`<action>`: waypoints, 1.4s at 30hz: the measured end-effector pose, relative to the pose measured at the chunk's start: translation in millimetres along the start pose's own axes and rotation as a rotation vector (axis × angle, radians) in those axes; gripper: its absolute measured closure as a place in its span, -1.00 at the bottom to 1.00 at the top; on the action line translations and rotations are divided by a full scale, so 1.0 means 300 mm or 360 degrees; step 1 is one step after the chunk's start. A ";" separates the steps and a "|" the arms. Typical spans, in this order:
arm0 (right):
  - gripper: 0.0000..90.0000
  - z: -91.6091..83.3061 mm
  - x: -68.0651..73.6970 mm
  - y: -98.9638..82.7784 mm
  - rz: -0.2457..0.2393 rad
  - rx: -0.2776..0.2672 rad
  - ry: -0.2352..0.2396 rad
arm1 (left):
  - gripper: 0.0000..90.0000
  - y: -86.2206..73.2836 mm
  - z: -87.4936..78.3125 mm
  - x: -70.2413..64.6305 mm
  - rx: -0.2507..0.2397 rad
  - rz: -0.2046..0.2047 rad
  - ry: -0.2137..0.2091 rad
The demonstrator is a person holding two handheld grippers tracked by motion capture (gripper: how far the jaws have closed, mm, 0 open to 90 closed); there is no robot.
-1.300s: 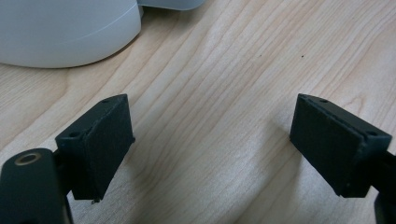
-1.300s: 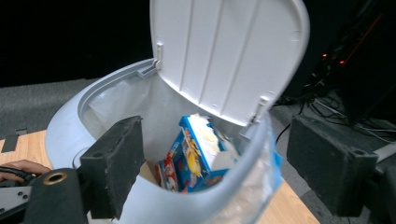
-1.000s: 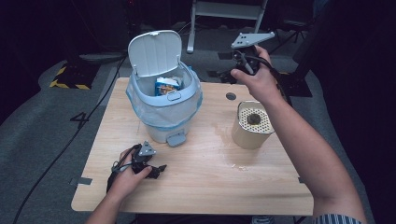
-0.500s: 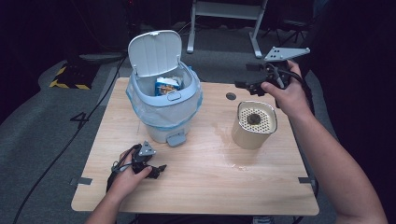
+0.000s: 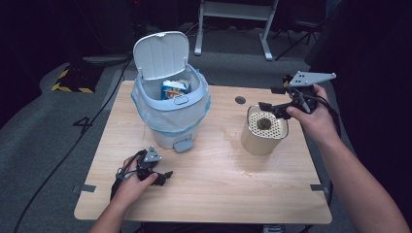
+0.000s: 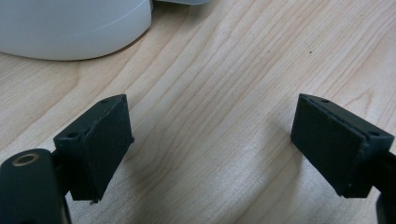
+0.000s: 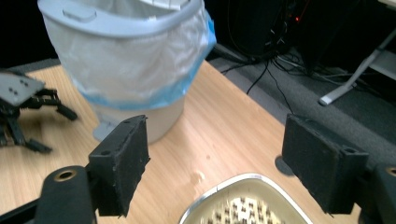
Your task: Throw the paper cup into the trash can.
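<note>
Right gripper (image 5: 270,107) hangs over the far right rim of the beige canister (image 5: 265,130), jaws apart with nothing between them; they have just been closing a bit. In the right gripper view the canister's perforated top (image 7: 247,207) sits just below the jaws, no contact visible. Canister stands upright on the right half of the table (image 5: 218,194), near the right edge, well apart from the bin (image 5: 171,114). Bin is at the far left-centre, lid up, blue liner folded over the rim, a box (image 5: 173,90) inside. Left gripper (image 5: 163,175) rests on the near left of the table, jaws wide, empty, bare wood between them. Open tabletop between bin and canister and across the whole near side.
</note>
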State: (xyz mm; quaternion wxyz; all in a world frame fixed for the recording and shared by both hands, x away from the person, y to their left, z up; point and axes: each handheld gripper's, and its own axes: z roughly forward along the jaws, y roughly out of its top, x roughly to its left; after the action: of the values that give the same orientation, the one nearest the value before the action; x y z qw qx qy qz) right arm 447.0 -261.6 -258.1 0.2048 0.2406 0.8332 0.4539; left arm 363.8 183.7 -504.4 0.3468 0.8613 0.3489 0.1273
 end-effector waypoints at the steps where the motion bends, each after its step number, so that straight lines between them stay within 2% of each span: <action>1: -0.49 -0.005 0.001 -0.016 0.0003 0.0015 0.0001 | -0.72 0.000 0.000 0.000 -0.0001 -0.0001 -0.0001; 2: -0.49 -0.005 0.001 -0.016 0.0003 0.0015 0.0001 | -0.72 0.000 0.000 0.000 -0.0001 -0.0001 -0.0001; 4: -0.49 -0.018 0.004 -0.069 0.0014 0.0057 -0.0002 | -0.72 0.000 0.000 0.000 0.0001 0.0000 0.0000; 5: -0.49 -0.018 0.004 -0.069 0.0014 0.0057 -0.0002 | -0.72 0.000 0.000 0.000 0.0001 0.0000 0.0000; 6: -0.49 -0.025 0.007 -0.105 0.0029 0.0076 -0.0002 | -0.72 0.000 0.000 0.000 0.0000 0.0000 0.0000; 9: -0.49 -0.035 0.012 -0.158 0.0046 0.0097 -0.0009 | -0.72 0.000 0.000 0.000 0.0000 0.0000 0.0000; 16: -0.49 -0.067 0.023 -0.279 0.0100 0.0118 -0.0042 | -0.72 0.000 0.000 0.000 0.0000 -0.0001 0.0001; 18: -0.50 -0.071 0.026 -0.296 0.0109 0.0122 -0.0046 | -0.72 0.000 0.000 0.000 0.0000 -0.0001 0.0001; 20: -0.50 -0.080 0.039 -0.347 0.0120 0.0129 -0.0063 | -0.72 0.000 -0.001 0.000 0.0001 -0.0002 0.0003; 26: -0.51 -0.078 0.060 -0.463 0.0190 0.0161 -0.0073 | -0.72 -0.001 -0.001 -0.001 0.0001 -0.0010 0.0008; 27: -0.51 -0.078 0.060 -0.463 0.0190 0.0161 -0.0073 | -0.72 -0.001 -0.001 -0.001 0.0001 -0.0009 0.0008; 29: -0.51 -0.072 0.066 -0.522 0.0221 0.0176 -0.0095 | -0.72 -0.001 -0.001 -0.001 0.0001 -0.0009 0.0008; 31: -0.51 -0.068 0.069 -0.542 0.0226 0.0195 -0.0107 | -0.72 -0.001 -0.001 -0.001 0.0001 -0.0009 0.0008; 32: -0.52 -0.057 0.074 -0.584 0.0237 0.0210 -0.0118 | -0.72 -0.001 -0.002 -0.002 0.0002 -0.0006 0.0005; 33: -0.52 -0.057 0.074 -0.584 0.0237 0.0210 -0.0118 | -0.72 -0.001 -0.002 -0.002 0.0002 -0.0006 0.0005; 34: -0.52 -0.040 0.080 -0.629 0.0267 0.0212 -0.0123 | -0.72 -0.001 -0.002 -0.003 0.0006 -0.0001 0.0007; 37: -0.54 -0.006 0.091 -0.699 0.0298 0.0238 -0.0127 | -0.72 -0.002 -0.003 -0.005 0.0008 0.0001 0.0009; 39: -0.54 0.006 0.095 -0.721 0.0309 0.0250 -0.0125 | -0.72 -0.003 -0.003 -0.006 0.0005 -0.0008 0.0004; 42: -0.55 0.043 0.108 -0.790 0.0346 0.0299 -0.0111 | -0.72 -0.004 -0.004 -0.006 0.0005 -0.0009 0.0005</action>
State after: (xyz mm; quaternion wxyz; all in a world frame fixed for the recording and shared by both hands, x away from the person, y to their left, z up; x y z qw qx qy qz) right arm 377.3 -346.2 -471.2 0.1599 0.3633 0.8333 0.3847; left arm 361.4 183.6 -504.3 0.3452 0.8607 0.3521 0.1271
